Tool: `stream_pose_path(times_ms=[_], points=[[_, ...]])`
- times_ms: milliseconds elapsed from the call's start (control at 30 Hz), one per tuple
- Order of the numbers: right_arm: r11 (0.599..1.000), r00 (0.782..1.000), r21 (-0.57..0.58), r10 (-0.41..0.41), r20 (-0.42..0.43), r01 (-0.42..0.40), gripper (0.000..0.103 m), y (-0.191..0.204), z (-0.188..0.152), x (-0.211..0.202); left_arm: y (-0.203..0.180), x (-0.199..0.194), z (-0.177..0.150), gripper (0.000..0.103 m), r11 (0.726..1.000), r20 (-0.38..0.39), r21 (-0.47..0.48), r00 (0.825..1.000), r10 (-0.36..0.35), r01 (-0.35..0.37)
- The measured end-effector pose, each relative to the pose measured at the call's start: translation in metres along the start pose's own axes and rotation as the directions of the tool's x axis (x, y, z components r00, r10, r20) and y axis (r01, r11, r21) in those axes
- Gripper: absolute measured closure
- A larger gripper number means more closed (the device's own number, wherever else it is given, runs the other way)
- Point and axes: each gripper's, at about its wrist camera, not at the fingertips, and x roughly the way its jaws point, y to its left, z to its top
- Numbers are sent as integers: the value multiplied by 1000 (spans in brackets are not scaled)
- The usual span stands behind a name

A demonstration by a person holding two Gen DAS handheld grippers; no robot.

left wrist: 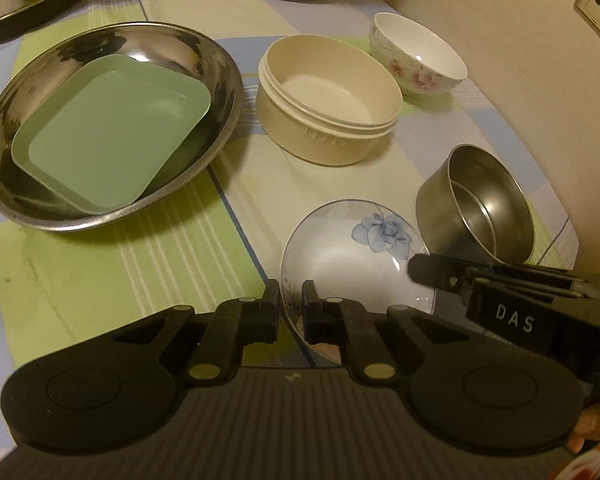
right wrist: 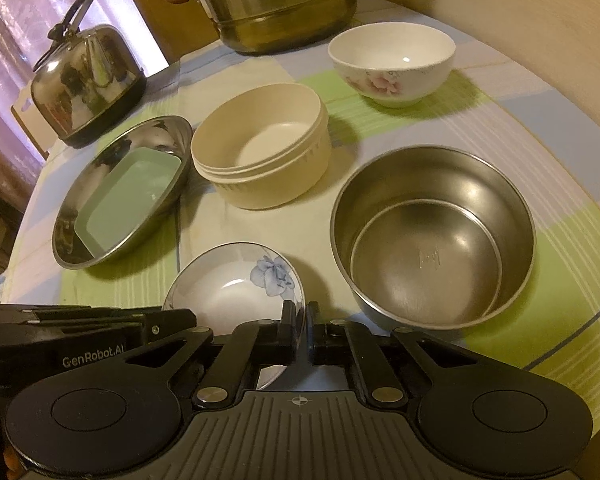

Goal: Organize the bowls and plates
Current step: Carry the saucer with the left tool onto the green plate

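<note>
Item: blue-flower saucer [left wrist: 352, 256] — on the striped tablecloth [left wrist: 100, 280], beside the steel bowl [right wrist: 434, 232].
Left gripper [left wrist: 291, 308]: clenched on saucer's left rim.
Right gripper [right wrist: 301, 326]: clenched on its right rim.
Handling: lift level, both together — toward the steel plate [left wrist: 224, 92] holding the green tray [left wrist: 112, 136].

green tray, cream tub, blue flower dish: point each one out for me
green tray [left wrist: 112, 148]: left wrist view, on its flat floor.
cream tub [right wrist: 260, 184]: right wrist view, on its outer wall.
blue flower dish [right wrist: 274, 272]: right wrist view, on the painted flower.
</note>
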Motion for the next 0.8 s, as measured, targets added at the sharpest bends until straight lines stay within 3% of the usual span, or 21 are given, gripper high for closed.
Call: stream_pose_path(times_ms=[367, 800], points=[[997, 999, -63, 46, -8, -46, 99, 23, 16, -2, 17, -27, 0, 93, 998, 50, -54, 998, 22, -19], [981, 990, -136, 140, -18, -141, 99, 68, 43, 12, 53, -64, 15, 93, 987, 142, -137, 985, 99, -80]])
